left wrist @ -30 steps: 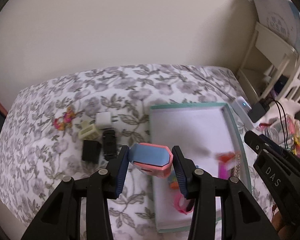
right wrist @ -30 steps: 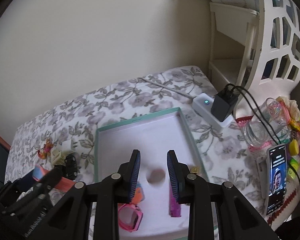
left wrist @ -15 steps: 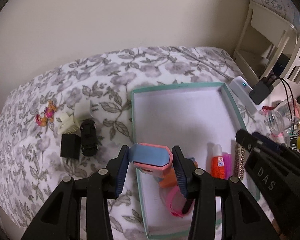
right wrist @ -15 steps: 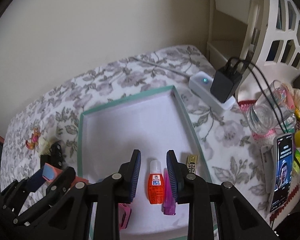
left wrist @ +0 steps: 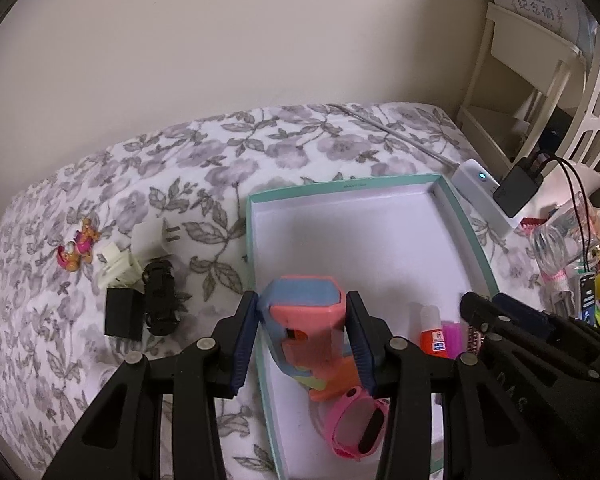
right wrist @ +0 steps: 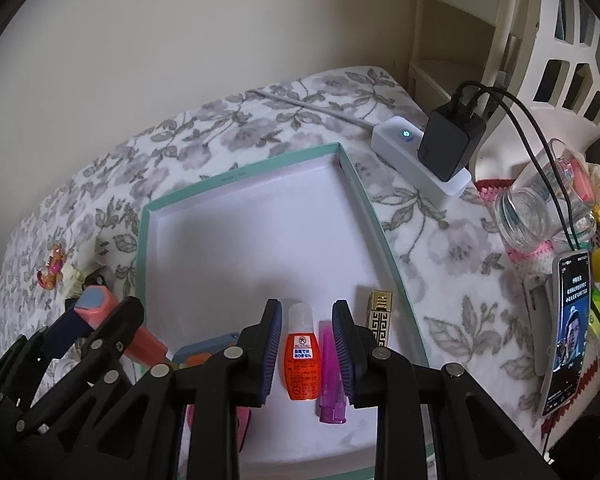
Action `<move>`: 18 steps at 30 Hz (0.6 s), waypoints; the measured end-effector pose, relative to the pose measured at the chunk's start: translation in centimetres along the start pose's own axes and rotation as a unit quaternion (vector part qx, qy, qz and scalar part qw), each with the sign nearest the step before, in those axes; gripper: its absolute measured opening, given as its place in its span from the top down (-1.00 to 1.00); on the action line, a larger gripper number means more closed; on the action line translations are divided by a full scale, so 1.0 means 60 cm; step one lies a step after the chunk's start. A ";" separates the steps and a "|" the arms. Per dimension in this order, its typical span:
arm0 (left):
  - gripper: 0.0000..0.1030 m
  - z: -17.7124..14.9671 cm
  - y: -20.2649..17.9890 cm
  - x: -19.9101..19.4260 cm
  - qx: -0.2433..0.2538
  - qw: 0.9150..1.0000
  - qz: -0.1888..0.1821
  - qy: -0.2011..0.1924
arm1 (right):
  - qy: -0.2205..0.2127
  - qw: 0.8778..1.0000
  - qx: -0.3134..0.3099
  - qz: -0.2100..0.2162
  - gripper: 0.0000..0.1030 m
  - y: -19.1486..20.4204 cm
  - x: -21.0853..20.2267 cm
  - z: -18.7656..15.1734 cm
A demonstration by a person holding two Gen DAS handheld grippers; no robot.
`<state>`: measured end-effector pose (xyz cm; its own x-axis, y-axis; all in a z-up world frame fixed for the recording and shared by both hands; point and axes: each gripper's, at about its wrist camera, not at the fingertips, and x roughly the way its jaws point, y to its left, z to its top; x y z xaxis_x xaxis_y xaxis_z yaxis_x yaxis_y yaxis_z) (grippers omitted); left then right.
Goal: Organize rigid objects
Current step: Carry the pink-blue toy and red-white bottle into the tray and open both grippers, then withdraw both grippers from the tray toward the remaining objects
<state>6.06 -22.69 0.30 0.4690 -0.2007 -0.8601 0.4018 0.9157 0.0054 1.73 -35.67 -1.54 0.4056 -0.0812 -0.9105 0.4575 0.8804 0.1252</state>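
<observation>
- The pink-and-blue toy [left wrist: 302,320] is clamped between the pads of the left gripper [left wrist: 303,340], hanging just above the near left corner of the teal box [left wrist: 352,187], its long axis running down along the fingers.
- Right under it inside the box lie an orange block [left wrist: 336,380] and a pink watch [left wrist: 358,424], so I judge the free floor lies farther in.
- The right gripper [right wrist: 306,350] hovers with jaws slightly apart and nothing in them, above the orange bottle [right wrist: 301,356] and purple cap [right wrist: 331,376] lying lengthwise.
</observation>
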 end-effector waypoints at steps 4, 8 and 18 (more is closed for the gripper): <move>0.12 -0.002 0.002 0.007 -0.004 1.000 0.001 0.009 | 0.006 1.000 -0.001 -0.003 0.44 0.001 0.005 -0.002; 0.11 -0.003 0.004 0.009 -0.007 1.000 0.000 0.012 | 0.007 1.000 -0.002 -0.005 0.44 0.002 0.005 -0.002; -0.12 -0.002 0.034 0.010 -0.036 0.999 0.015 0.014 | 0.011 1.000 -0.010 -0.014 0.43 0.008 0.010 -0.005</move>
<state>7.06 -20.90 -0.25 0.4573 -0.1640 -0.8741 0.3302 0.9439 -0.0044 1.95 -35.18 -2.15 0.3756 -0.0953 -0.9219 0.4517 0.8874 0.0923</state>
